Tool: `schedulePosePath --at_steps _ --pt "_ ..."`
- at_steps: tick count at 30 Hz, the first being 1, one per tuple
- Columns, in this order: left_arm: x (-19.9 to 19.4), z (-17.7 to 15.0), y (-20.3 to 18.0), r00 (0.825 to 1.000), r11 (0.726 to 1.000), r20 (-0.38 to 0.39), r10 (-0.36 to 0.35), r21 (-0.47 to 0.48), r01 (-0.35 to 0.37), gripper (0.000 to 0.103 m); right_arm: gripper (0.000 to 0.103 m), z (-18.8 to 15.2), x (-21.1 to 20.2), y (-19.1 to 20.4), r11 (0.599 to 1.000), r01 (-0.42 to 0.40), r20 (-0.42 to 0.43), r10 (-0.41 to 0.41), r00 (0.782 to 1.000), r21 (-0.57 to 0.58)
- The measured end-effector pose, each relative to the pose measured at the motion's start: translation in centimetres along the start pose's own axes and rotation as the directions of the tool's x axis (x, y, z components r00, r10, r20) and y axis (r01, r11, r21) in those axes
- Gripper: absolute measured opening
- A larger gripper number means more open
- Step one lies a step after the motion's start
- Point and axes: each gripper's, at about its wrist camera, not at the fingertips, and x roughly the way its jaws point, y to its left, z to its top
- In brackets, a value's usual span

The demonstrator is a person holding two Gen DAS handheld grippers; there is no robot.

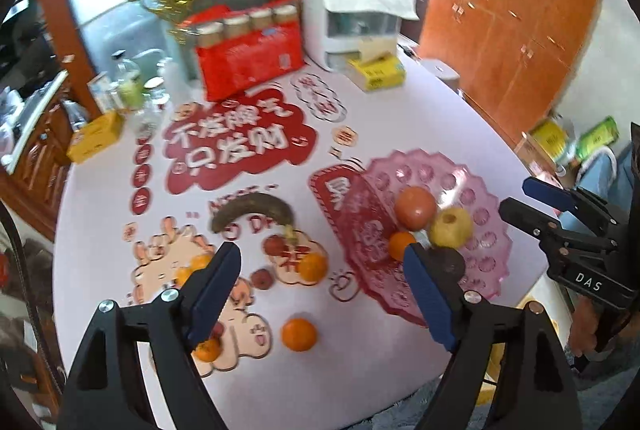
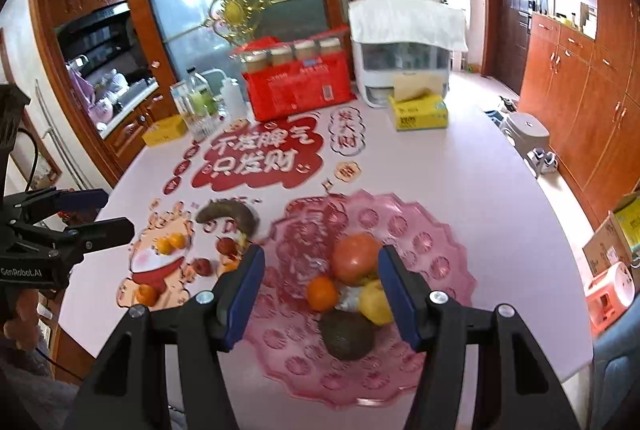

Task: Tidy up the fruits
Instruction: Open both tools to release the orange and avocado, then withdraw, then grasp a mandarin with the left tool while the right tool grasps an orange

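Both grippers, left (image 1: 322, 294) and right (image 2: 320, 288), gape wide and empty above the table (image 2: 480, 190), since the pink plate (image 2: 440, 242) gathers four fruits while banana (image 1: 252, 212) and tangerines (image 1: 299, 334) lie loose beside it

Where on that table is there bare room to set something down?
Bare room lies between the pink tray and the yellow tissue box, along the table's right side. Another free strip runs along the near edge beside the loose orange. It is crowded around the banana and at the far-left bottles.
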Motion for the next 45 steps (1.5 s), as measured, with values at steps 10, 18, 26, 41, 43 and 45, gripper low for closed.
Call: schedulePosePath --at_steps 10,18,26,41,43,45 --pt "-2.1 -2.9 6.5 0.997 0.997 0.015 0.075 -0.038 -0.074 0.084 0.059 0.1 0.2 4.7 1.000 0.006 -0.002 -0.006 1.000 0.000" --pt "0.9 -5.9 12.1 0.994 0.995 -0.063 0.091 -0.041 -0.094 0.084 0.059 -1.6 2.6 11.1 0.999 0.032 -0.028 -0.032 0.999 -0.024" --pt "6.0 -9.7 15.5 0.987 0.998 -0.150 0.051 -0.028 -0.055 0.084 0.059 -4.9 6.9 15.8 0.998 0.047 -0.109 -0.050 0.993 -0.028" --pt "13.8 -15.5 16.0 0.971 0.999 -0.237 -0.035 -0.003 0.035 0.081 0.059 -10.7 13.5 17.5 0.995 0.077 -0.276 -0.058 0.959 0.058" --pt "14.2 -15.7 16.1 0.971 0.999 -0.233 -0.054 -0.011 0.053 0.080 0.059 -11.0 13.8 17.6 0.995 0.073 -0.277 -0.051 0.960 0.070" --pt "14.5 -15.8 16.3 0.973 0.998 -0.224 -0.059 -0.018 0.057 0.078 0.059 -11.2 14.2 17.7 0.995 0.069 -0.274 -0.045 0.961 0.078"
